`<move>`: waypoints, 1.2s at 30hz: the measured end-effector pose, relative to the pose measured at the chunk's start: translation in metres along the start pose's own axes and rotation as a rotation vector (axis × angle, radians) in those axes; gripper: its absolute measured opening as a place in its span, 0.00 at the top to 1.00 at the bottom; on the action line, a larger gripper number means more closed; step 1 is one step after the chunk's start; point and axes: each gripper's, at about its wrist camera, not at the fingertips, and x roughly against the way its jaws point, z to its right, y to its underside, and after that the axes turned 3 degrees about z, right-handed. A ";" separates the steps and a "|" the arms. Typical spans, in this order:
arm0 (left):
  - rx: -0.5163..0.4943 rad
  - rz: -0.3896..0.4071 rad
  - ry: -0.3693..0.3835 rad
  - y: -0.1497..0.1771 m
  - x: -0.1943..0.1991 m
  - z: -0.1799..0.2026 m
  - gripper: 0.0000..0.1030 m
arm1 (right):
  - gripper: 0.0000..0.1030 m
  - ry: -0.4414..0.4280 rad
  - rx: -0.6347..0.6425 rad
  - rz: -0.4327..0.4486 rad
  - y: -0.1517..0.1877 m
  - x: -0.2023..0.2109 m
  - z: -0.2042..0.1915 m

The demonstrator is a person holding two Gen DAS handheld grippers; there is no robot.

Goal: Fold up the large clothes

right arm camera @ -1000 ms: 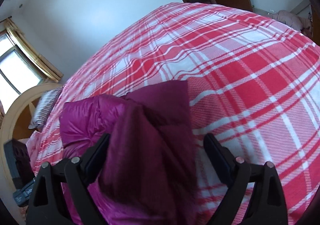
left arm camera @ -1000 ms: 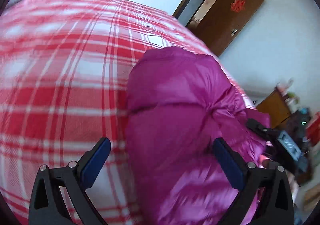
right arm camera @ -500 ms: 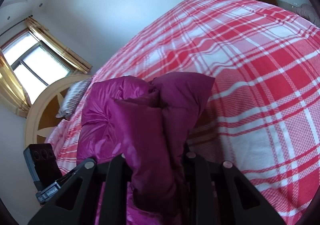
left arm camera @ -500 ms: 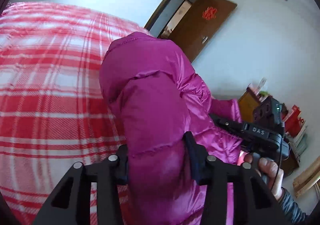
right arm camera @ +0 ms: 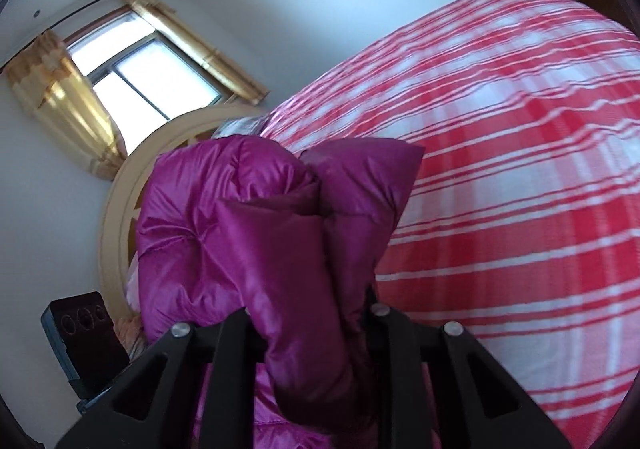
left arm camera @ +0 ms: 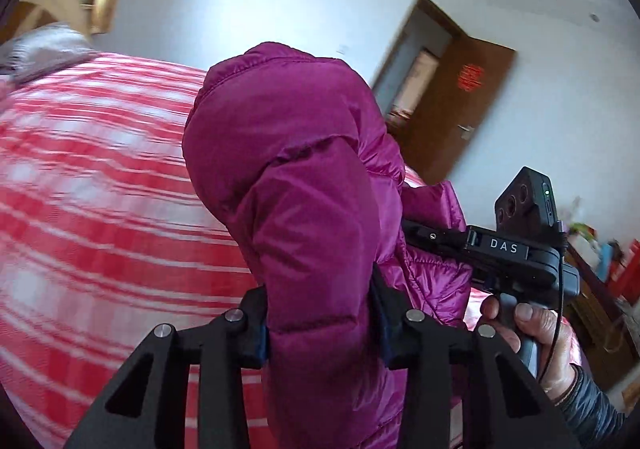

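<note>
Between the fingers of my left gripper (left arm camera: 322, 323) there is a thick padded fold of the magenta down jacket (left arm camera: 288, 153). The jaws are closing on it, and the blue pads already press into the fabric from both sides. My right gripper (right arm camera: 308, 313) is pinching another bunched part of the same jacket (right arm camera: 240, 233); its two fingers stand narrow, with the shiny cloth squeezed between them and bulging out above.

From both grips the jacket rises up in front of the cameras, puffy and wrinkled, with quilted seams. It is lifted above the bed cover (left arm camera: 100, 189), which is red and white plaid and lies spread under and behind it. In the right wrist view the same cover (right arm camera: 520, 169) fills the right side.

In the left wrist view I see my right hand (left arm camera: 524, 333) around the handle of the other gripper, low at the right, with a dark sleeve (left arm camera: 596, 409) at the wrist. Behind it stands an open brown door (left arm camera: 460, 109) with a red ornament. In the right wrist view a window (right arm camera: 132, 81) with yellow curtains (right arm camera: 68, 101) is at the upper left, and a curved pale headboard (right arm camera: 116, 217) stands below it.
</note>
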 end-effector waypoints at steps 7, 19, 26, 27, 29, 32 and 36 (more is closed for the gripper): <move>0.013 0.018 -0.219 -0.004 0.038 -0.054 0.61 | 0.79 -0.090 0.064 -0.154 0.009 -0.098 -0.056; 0.076 0.022 -0.378 0.007 0.074 -0.131 0.62 | 0.79 -0.153 0.098 -0.330 0.041 -0.201 -0.112; 0.114 -0.014 -0.448 0.030 0.074 -0.150 0.48 | 0.79 -0.106 0.051 -0.363 0.055 -0.224 -0.094; 0.117 -0.022 -0.455 0.034 0.071 -0.153 0.44 | 0.79 -0.103 0.036 -0.369 0.056 -0.227 -0.090; 0.124 -0.019 -0.457 0.039 0.071 -0.153 0.42 | 0.78 -0.094 0.027 -0.377 0.060 -0.229 -0.083; 0.124 -0.022 -0.466 0.040 0.068 -0.153 0.38 | 0.77 -0.094 0.019 -0.383 0.061 -0.229 -0.078; 0.117 -0.025 -0.480 0.044 0.063 -0.156 0.33 | 0.74 -0.072 0.027 -0.390 0.061 -0.231 -0.074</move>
